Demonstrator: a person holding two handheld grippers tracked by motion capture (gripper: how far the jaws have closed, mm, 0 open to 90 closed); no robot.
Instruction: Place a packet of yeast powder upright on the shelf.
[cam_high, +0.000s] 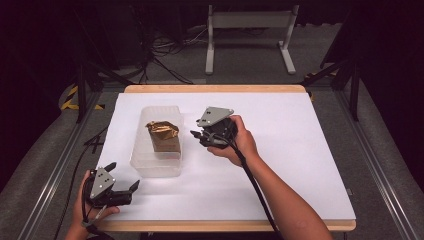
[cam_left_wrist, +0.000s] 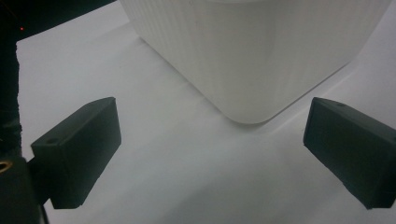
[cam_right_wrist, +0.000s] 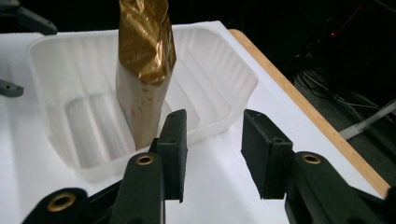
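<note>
- So the thing being worked here is a gold foil pouch (cam_high: 163, 135), standing upright inside a clear plastic tub (cam_high: 150, 165), left of centre in the high view. In the right gripper view the pouch (cam_right_wrist: 142, 70) rises through the upper middle of the frame, crinkled gold top, paler lower body, its base on the floor of the tub (cam_right_wrist: 56, 79).
- My guess on handling: light, soft, crinkly. The foil looks slick, and the folded top will crush if pinched hard. It also looks tippy, being tall on a narrow base. I'd grab it across the flat faces around mid-body, not the scrunched top.
- The tub looks thin and flexy with ribbed walls, so it would probably slide on the white table (cam_high: 280, 165) if bumped.
- The right tool (cam_high: 198, 134) sits just right of the tub, at the centre of the high view. Its jaws are released, with nothing between them; in its own view they stand apart at the bottom of the frame, short of the tub wall, not touching the pouch.
- The left tool (cam_high: 122, 175) is down at the lower left of the high view, near the tub's corner. Jaws spread wide, holding nothing; in the left gripper view the tub corner (cam_left_wrist: 252, 60) sits ahead of and between them, apart.
- The floor beyond the table is dark, with cables and a white frame stand (cam_high: 250, 35) along the top of the high view.
</note>
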